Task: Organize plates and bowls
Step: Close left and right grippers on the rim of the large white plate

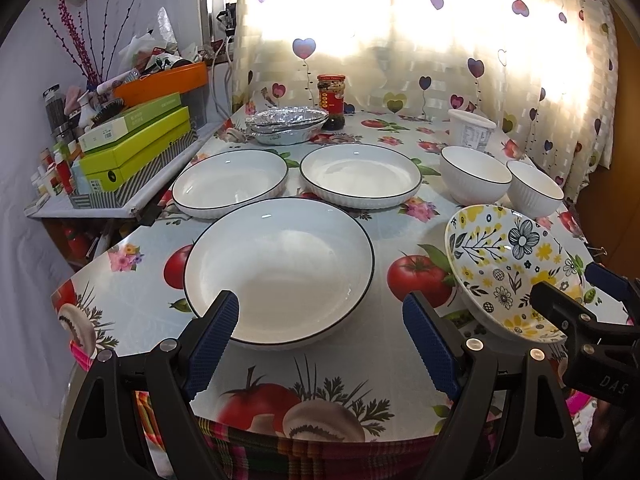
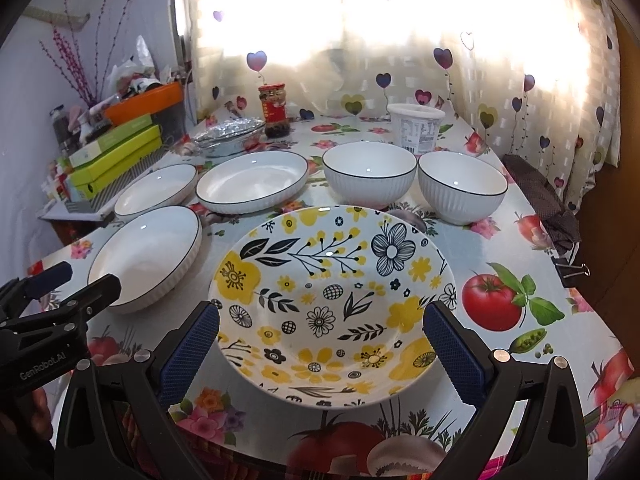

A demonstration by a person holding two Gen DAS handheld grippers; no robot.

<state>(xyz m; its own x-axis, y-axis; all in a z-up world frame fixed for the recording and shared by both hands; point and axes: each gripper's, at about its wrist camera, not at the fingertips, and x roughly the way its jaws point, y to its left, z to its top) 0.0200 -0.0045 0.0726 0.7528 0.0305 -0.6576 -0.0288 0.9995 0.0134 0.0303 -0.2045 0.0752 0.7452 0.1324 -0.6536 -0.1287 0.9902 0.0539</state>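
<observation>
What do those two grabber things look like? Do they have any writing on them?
Both look the same. The left gripper and the right gripper each have black plastic frames, silver round bolts, and fingers with bumpy blue pads. The left one's side reads "GenRobot.AI" in white. No cables or sleeves show.

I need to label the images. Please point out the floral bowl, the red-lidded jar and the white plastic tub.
Yellow-and-black floral bowl [image 2: 332,300]: right wrist view, inner base.
Red-lidded glass jar [image 1: 331,100]: left wrist view, label.
White plastic tub [image 2: 414,128]: right wrist view, side wall.
</observation>
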